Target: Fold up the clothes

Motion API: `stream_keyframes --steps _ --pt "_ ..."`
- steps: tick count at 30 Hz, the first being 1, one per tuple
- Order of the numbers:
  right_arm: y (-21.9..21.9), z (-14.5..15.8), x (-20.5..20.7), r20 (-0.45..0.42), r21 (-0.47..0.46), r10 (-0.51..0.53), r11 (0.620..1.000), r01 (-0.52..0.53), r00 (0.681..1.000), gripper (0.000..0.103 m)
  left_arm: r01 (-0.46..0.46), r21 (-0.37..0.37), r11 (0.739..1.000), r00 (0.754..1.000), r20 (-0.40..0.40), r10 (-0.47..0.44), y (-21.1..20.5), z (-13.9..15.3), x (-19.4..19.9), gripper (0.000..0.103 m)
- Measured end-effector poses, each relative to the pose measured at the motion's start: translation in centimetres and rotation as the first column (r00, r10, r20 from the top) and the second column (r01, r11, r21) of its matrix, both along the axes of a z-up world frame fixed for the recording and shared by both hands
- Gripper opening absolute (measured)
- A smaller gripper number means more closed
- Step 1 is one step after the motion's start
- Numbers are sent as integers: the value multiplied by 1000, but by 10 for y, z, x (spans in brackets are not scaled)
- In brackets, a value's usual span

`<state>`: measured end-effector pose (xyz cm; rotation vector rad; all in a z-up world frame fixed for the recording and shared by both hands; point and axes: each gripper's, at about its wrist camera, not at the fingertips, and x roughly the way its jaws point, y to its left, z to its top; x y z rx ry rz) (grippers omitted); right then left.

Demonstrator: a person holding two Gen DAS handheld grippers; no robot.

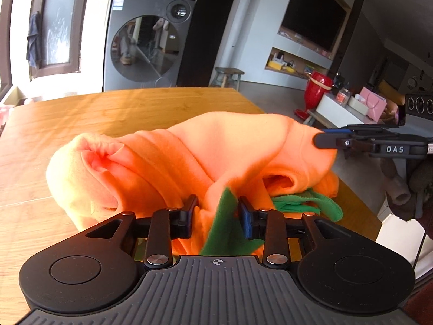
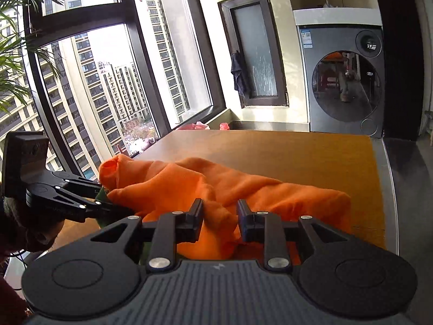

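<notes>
An orange fleece garment (image 1: 216, 149) lies bunched in a soft heap on a wooden table (image 1: 94, 119), toward the near edge of the tabletop. The fabric is thick and fuzzy, gathered in rounded folds. One end, to the left in the left wrist view, forms an open tube like a sleeve or cuff, and its inner face looks paler, washed out by sunlight. Green fleece trim (image 1: 305, 203) peeks out from under the orange folds at the near side, partly as a flat pointed flap and partly as a crumpled strip.

The left gripper (image 1: 217, 214) has its two fingers part-way closed with a pinch of orange and green fabric bunched between the blue-padded tips. The right gripper (image 2: 219, 214) is likewise narrowed around a raised ridge of orange fleece, which fills the gap between its fingers. In the left wrist view the right gripper reaches in from the right, its tips touching the upper right part of the heap. In the right wrist view the left gripper comes in from the left and meets the garment's edge by the green trim.

Behind the table stands a grey front-loading washing machine (image 2: 342, 78). Large windows (image 2: 108, 81) show tall apartment blocks outside.
</notes>
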<state>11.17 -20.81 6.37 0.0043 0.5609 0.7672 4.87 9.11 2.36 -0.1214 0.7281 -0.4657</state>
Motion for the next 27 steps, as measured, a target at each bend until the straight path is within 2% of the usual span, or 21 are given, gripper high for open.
stream_keyframes --steps 2,4,6,7,9,11,13,16,20,22,23,25,27 --pt "-6 11 1 -2 59 -16 998 16 1000 35 0 -14 1000 1000 -20 0 -2 -5 4 41" --pt "0 10 4 3 78 -12 997 12 1000 54 1 -16 1000 1000 -29 -2 -3 -9 4 44" --pt "17 -15 6 4 -25 -4 1000 4 1000 54 4 -9 1000 1000 -31 -5 -3 -9 0 47" --pt "26 -27 7 4 -76 0 997 1 1000 54 6 -7 1000 1000 -29 -6 0 -7 -3 51" --pt "43 -51 9 7 -177 8 984 -6 1000 55 2 -24 1000 1000 -19 -2 10 3 -11 54" --pt "50 -67 1 74 -240 14 971 4 997 57 -20 -76 997 1000 14 21 24 19 -19 69" --pt "55 -67 -5 109 -264 21 965 9 994 58 -56 -133 989 996 55 64 38 34 -25 79" --pt "58 -66 -5 107 -266 18 964 11 994 59 -79 -231 970 992 79 100 48 47 -21 80" --pt "59 -62 -5 103 -268 13 963 15 995 60 -73 -270 960 988 111 106 40 46 -5 83" --pt "57 -58 -5 103 -270 15 963 13 995 64 -92 -245 965 990 85 116 35 33 9 83" --pt "55 -56 -6 101 -272 14 962 14 995 66 -119 -240 963 990 44 134 37 23 15 82" --pt "43 -55 -11 97 -272 5 962 22 995 76 -170 -266 949 985 -59 160 46 -1 23 82" --pt "33 -58 -11 71 -265 -10 964 28 997 79 -189 -316 930 980 -116 159 57 -23 19 79"
